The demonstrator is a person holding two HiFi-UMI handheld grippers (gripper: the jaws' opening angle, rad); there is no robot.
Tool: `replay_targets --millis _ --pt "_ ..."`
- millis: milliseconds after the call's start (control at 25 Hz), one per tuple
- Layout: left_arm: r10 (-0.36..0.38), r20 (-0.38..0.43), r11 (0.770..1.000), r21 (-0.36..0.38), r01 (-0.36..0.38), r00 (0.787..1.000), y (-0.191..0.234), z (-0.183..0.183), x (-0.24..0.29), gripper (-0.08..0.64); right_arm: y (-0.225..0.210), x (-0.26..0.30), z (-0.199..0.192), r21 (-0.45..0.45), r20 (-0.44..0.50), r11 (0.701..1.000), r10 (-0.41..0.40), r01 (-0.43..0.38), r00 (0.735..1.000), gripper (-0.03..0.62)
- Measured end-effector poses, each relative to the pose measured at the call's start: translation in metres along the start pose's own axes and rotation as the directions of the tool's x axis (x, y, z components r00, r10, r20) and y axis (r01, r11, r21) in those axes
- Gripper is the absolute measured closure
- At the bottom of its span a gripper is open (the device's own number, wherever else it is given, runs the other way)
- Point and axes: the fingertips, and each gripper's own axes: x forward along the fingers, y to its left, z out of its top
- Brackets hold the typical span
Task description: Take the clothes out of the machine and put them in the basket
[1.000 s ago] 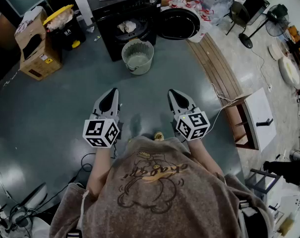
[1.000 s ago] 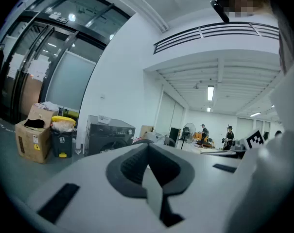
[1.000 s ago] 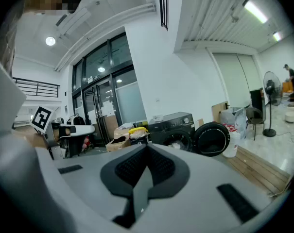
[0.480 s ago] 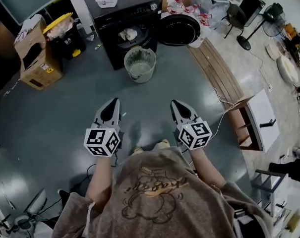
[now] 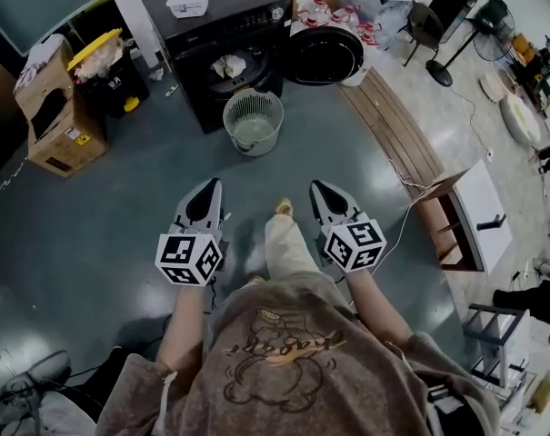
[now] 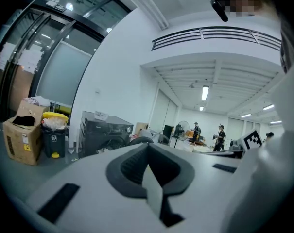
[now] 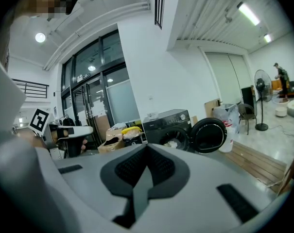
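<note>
Facing: the person stands on the grey-green floor [image 5: 93, 207], turned toward the machine [image 5: 222, 34], with one leg [image 5: 286, 248] forward between the two grippers.
Left gripper: the left gripper [image 5: 209, 183] is held out low ahead of the body. Its fingers are clenched tip to tip with nothing between them, and its marker cube sits nearest the person.
Right gripper: the right gripper [image 5: 317, 187] is held alongside the left one, apart from it. Its fingers are likewise pressed together and empty in the right gripper view.
Machine: a black front-loader at the far end of the floor, well apart from both grippers. Its round door [image 5: 325, 54] is swung fully open to the right in the head view.
Clothes: the clothes [image 5: 227, 64] are a pale bundle lying inside the drum opening.
Basket: the basket [image 5: 253, 116] is pale, round and slatted. It stands upright on the floor just in front of the drum opening, between the machine and the grippers. Whether anything lies in it cannot be told.
Machine top: a white tray [image 5: 188, 4] rests on it.
Left of machine: a dark bin with a yellow lid [image 5: 100, 45] stands there, with an open cardboard box [image 5: 55, 121] nearer the person.
Right of machine: a wooden platform [image 5: 393, 125] runs along the floor, and a standing fan [image 5: 488, 16] is beyond it.
</note>
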Motion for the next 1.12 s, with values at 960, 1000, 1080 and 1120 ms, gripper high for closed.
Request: replay_targets --millis 960,1000,1080,1120 --pt "0.091 0.005 0.996 -0.016 -0.091 0.996 0.094 0.086 0.282 0.557 -0.161 0.249 0.123 -0.008 -0.046 0.992 0.125 -0.125 0.991 0.597" --pt "0.095 0.007 0.995 -0.015 -0.095 0.995 0.097 0.089 0.292 0.557 -0.166 0.257 0.126 -0.009 -0.051 0.991 0.135 -0.135 0.990 0.597" --pt "0.102 0.008 0.995 -0.013 -0.102 0.995 0.103 0.093 0.308 0.557 -0.174 0.275 0.131 -0.016 -0.060 0.988 0.151 -0.152 0.987 0.597" --pt "0.105 0.007 0.994 -0.014 -0.104 0.994 0.107 0.094 0.316 0.557 -0.178 0.283 0.133 -0.019 -0.064 0.987 0.157 -0.159 0.985 0.597"
